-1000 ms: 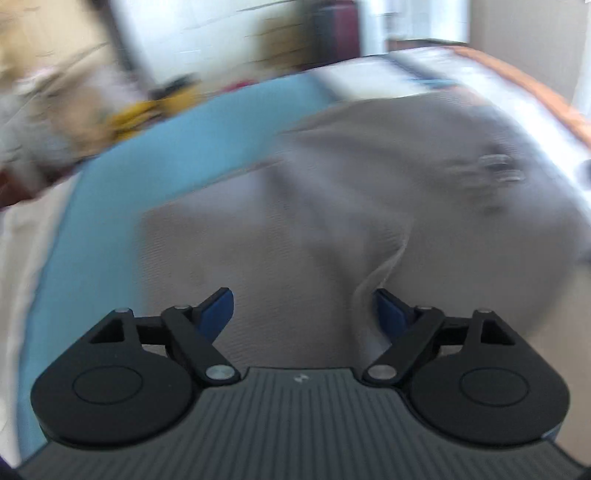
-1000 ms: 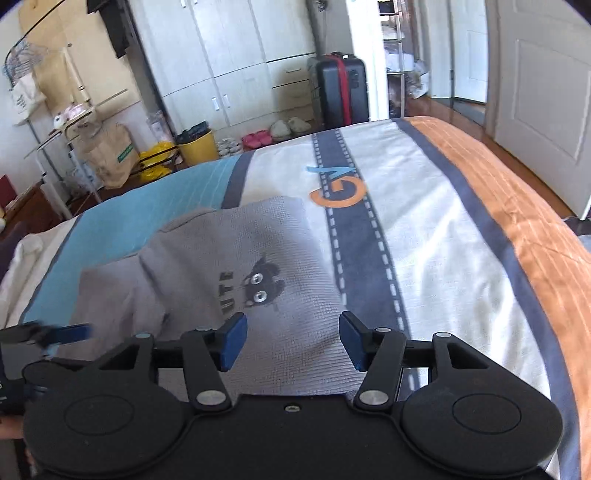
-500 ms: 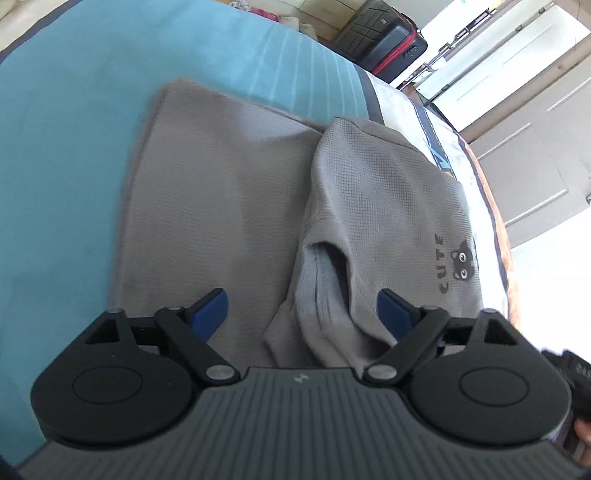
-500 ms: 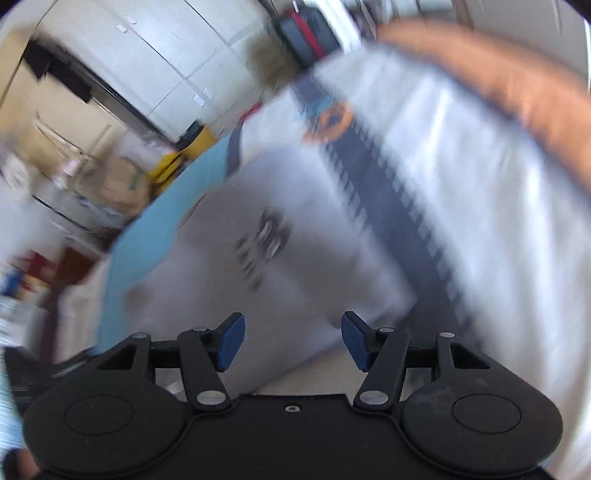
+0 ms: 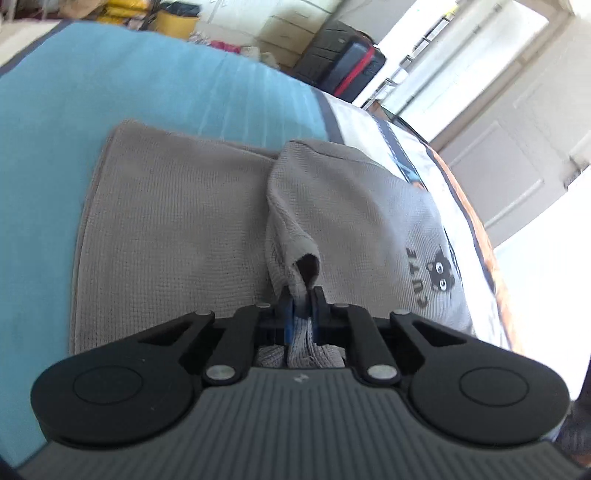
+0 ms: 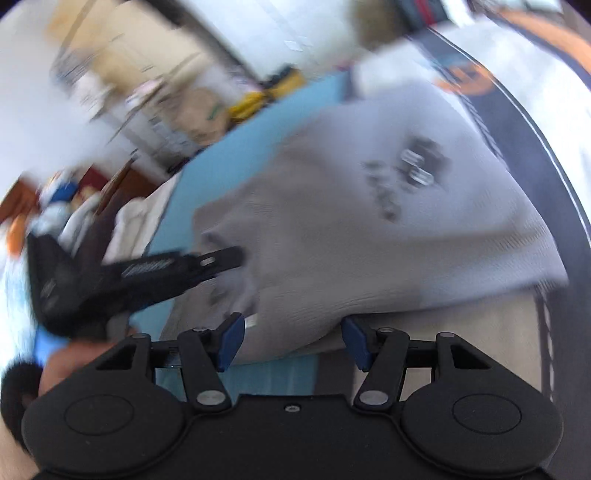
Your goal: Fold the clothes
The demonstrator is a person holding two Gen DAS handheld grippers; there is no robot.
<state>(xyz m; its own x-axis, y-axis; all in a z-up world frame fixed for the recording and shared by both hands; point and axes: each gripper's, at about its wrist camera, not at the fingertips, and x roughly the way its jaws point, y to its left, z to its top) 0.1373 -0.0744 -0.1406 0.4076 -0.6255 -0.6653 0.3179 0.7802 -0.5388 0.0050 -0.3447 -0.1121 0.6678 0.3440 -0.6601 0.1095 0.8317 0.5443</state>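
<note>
A grey waffle-knit shirt (image 5: 177, 221) with a black "CUTE" cat print (image 5: 437, 269) lies on the bed, partly folded over itself. My left gripper (image 5: 301, 299) is shut on a raised fold of the shirt's near edge. In the blurred right wrist view the same shirt (image 6: 351, 229) fills the middle. My right gripper (image 6: 291, 341) is open and empty, just above the shirt's near edge. The left gripper (image 6: 221, 260) shows there at the left, on the shirt.
The bedspread is blue (image 5: 110, 81) at the left, white with a dark road stripe (image 6: 517, 122) and orange at the right. A black suitcase (image 5: 351, 70), a yellow bin (image 5: 173, 22) and cupboards stand beyond the bed. A door (image 5: 498, 173) is at the right.
My left gripper has closed on the shirt's fold; it was open half a second ago. My right gripper has swung left and down toward the shirt's near edge, still open.
</note>
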